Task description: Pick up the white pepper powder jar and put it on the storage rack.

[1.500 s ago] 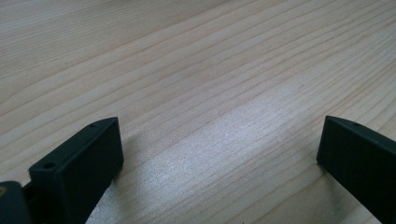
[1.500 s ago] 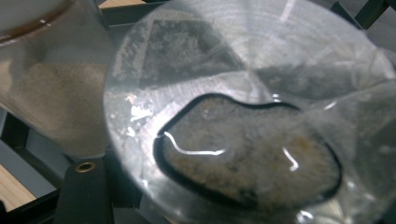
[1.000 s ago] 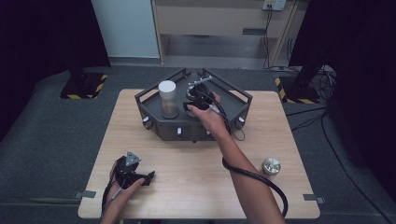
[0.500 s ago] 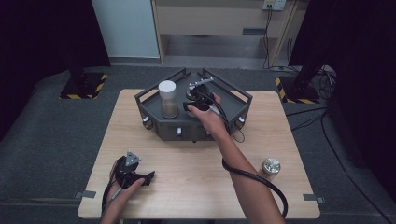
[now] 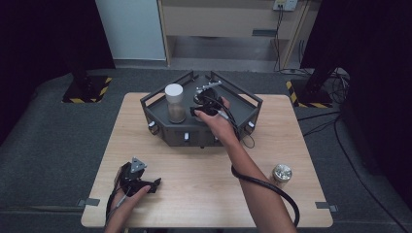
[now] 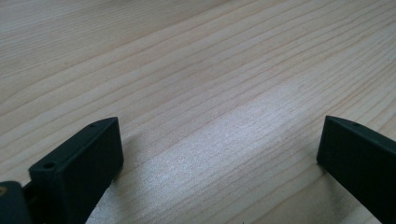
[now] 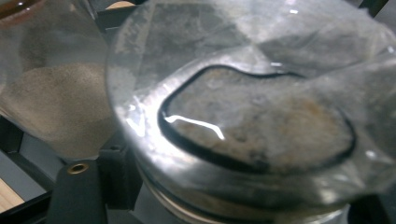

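A dark six-sided tray (image 5: 160,127) stands at the back of the wooden table (image 5: 204,179). A glass jar with a white lid (image 5: 174,103) stands upright in it, part full of pale powder (image 7: 51,107). My right gripper (image 5: 204,108) hangs over the tray beside that jar, and the hand hides its tips. Just below it is an open-mouthed glass jar (image 7: 252,107) with brownish powder inside. Its jaws have just been opening and I see no pad pressing on the jar. My left gripper (image 5: 145,183) rests on the table at the near left, open and empty (image 6: 219,154).
A small round silvery lid or jar (image 5: 282,174) lies on the table at the near right. The right gripper's cable (image 5: 272,187) loops across the table beside the forearm. Dark floor and black posts surround the table.
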`<state>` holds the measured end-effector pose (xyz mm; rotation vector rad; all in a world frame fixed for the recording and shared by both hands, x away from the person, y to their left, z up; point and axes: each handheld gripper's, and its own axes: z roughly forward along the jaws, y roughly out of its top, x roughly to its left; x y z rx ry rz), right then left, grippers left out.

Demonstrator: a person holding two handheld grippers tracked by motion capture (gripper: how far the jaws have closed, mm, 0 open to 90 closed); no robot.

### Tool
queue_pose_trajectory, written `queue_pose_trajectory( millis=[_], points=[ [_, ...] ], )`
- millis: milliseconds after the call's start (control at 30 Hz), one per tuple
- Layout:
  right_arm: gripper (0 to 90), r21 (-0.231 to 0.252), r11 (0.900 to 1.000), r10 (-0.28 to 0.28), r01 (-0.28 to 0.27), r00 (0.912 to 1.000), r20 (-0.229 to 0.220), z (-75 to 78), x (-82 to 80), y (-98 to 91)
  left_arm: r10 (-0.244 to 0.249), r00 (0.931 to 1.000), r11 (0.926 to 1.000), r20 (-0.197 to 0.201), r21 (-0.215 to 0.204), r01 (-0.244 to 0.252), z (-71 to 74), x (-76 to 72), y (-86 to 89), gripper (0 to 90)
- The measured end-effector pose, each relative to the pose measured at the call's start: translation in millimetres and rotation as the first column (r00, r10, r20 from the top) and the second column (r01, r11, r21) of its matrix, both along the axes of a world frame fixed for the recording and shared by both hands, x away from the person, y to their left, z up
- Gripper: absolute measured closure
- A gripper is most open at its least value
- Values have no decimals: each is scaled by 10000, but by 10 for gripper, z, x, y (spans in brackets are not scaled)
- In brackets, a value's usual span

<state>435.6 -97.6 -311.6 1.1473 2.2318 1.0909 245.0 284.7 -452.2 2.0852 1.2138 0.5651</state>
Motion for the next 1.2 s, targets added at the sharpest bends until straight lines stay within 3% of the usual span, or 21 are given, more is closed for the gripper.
queue_pose_trajectory(
  millis=[500,1200],
  points=[
    [138,239,9997,16,-21,9997,245,0,-76,-69,3,10000,10000,1,-4,-3,0,0,0,0],
    [68,578,9968,503,-549,9956,791,165,-429,-390,-1,10000,10000,-6,1,1,1,0,0,0]
  ],
)
